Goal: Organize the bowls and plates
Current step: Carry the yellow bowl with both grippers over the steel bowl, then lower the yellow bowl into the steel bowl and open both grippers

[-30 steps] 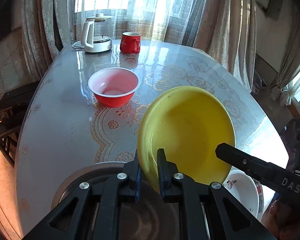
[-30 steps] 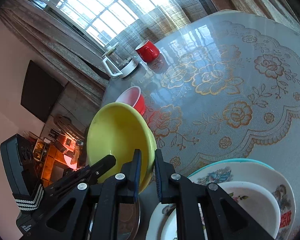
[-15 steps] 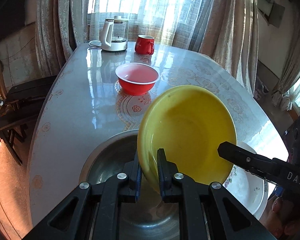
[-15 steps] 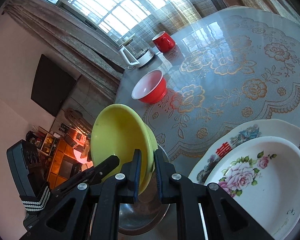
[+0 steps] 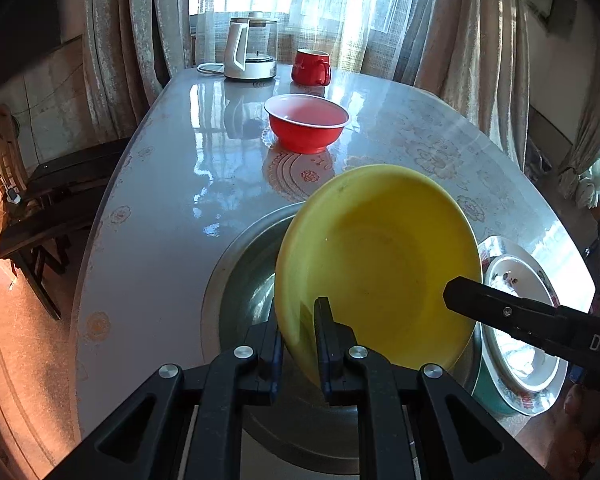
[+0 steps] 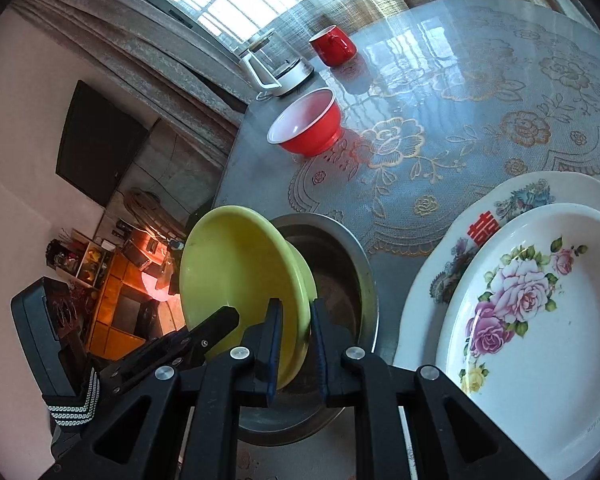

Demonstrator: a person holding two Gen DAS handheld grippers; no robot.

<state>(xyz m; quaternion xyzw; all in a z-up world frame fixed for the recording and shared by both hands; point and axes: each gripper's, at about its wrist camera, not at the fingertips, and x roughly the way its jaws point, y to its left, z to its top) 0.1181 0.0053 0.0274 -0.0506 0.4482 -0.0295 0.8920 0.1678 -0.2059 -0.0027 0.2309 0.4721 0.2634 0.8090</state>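
Both grippers are shut on the rim of a yellow bowl, my left gripper on its near left edge, my right gripper on the opposite edge. The bowl is tilted and hangs over a steel bowl on the table, also seen in the right wrist view. A red bowl stands farther back, and it shows in the right wrist view too. A white flowered dish lies on a patterned plate to the right.
A glass kettle and a red mug stand at the far end of the glass-topped table. Curtains hang behind it. A dark chair stands left of the table.
Both grippers have carried the yellow bowl back toward the near edge. It now hangs over the steel bowl, which has come fully into view, and the red bowl looks farther away.
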